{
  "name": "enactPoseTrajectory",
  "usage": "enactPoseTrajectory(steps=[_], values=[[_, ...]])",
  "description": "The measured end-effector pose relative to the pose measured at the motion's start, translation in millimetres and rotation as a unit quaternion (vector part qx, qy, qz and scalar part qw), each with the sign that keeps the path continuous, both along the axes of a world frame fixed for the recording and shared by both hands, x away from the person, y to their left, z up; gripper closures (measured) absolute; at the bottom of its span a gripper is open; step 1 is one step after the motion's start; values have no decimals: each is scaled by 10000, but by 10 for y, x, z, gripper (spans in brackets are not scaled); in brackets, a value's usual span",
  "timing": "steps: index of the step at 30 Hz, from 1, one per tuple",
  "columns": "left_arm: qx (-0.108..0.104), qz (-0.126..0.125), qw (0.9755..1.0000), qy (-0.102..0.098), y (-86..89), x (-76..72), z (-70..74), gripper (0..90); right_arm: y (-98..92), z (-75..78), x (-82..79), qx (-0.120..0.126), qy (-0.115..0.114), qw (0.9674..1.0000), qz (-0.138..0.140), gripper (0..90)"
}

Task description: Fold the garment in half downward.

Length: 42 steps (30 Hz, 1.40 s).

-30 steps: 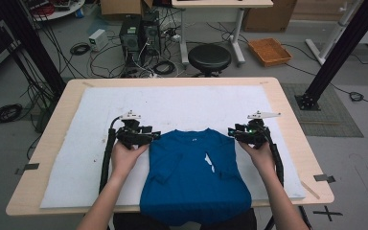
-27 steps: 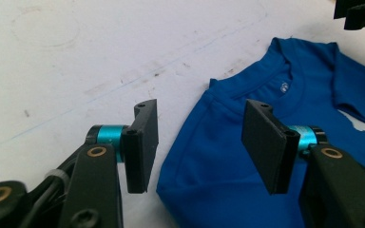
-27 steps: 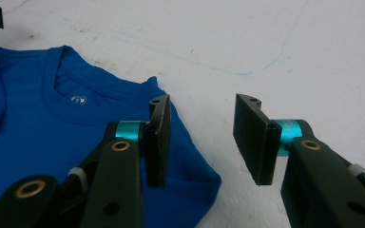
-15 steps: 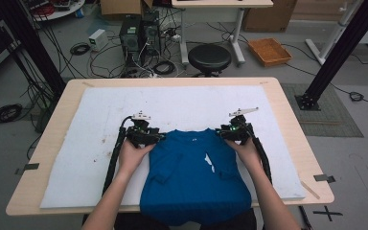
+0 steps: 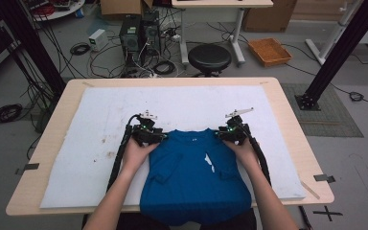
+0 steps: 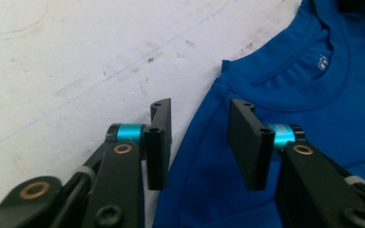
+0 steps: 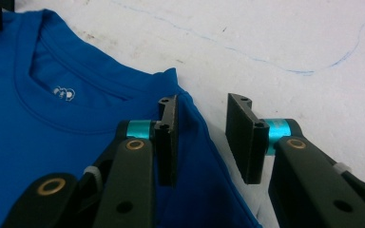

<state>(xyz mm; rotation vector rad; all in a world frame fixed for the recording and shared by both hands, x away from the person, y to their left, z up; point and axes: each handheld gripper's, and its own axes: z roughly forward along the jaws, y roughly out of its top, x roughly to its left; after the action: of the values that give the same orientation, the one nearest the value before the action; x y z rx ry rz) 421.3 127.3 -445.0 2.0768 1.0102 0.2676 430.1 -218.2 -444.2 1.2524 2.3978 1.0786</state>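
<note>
Black tongs, cyan collars, brass rivets, black cables, bare forearms

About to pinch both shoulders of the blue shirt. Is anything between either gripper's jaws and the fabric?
Nothing visible. The left gripper and right gripper each straddle a shoulder edge of the blue shirt, jaws closing in but pads not yet pressing; beside the cloth lies bare white mat.

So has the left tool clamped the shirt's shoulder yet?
Apart. In the left gripper view the left tool straddles the blue shirt at its shoulder edge; the jaws have been closing, but a gap shows between both pads.
</note>
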Motion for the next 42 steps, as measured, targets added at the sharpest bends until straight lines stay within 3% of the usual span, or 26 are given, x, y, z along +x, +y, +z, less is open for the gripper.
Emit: enactPoseTrajectory(steps=[3, 9, 11, 17, 20, 25, 35, 42], values=[[56, 21, 10000, -46, -17, -8, 5, 682, 0, -1, 3, -63, -54, 10000, 12, 718], [72, -36, 9998, -155, -76, -21, 11, 666, 9, 5, -6, -115, -89, 9999, 72, 737], [239, -86, 9995, -188, -112, -28, -1, 678, 10, 3, -6, -133, -95, 9998, 104, 778], [347, -234, 9987, -297, -154, -58, 4, 839, 38, 10, -24, -190, -146, 9996, 180, 848], [390, -262, 9984, -313, -153, -58, 9, 870, 28, 10, -21, -152, -152, 9997, 153, 865], [266, -237, 9990, -284, -119, -43, 8, 876, 19, 40, -38, -182, -191, 9996, 135, 876], [-85, -172, 9994, -273, -50, -50, 70, 879, -36, 89, -43, 53, -220, 9997, 15, 883], [-136, -185, 9991, -356, -33, -70, 120, 879, -58, 149, -76, 164, -342, 9993, 11, 883]])
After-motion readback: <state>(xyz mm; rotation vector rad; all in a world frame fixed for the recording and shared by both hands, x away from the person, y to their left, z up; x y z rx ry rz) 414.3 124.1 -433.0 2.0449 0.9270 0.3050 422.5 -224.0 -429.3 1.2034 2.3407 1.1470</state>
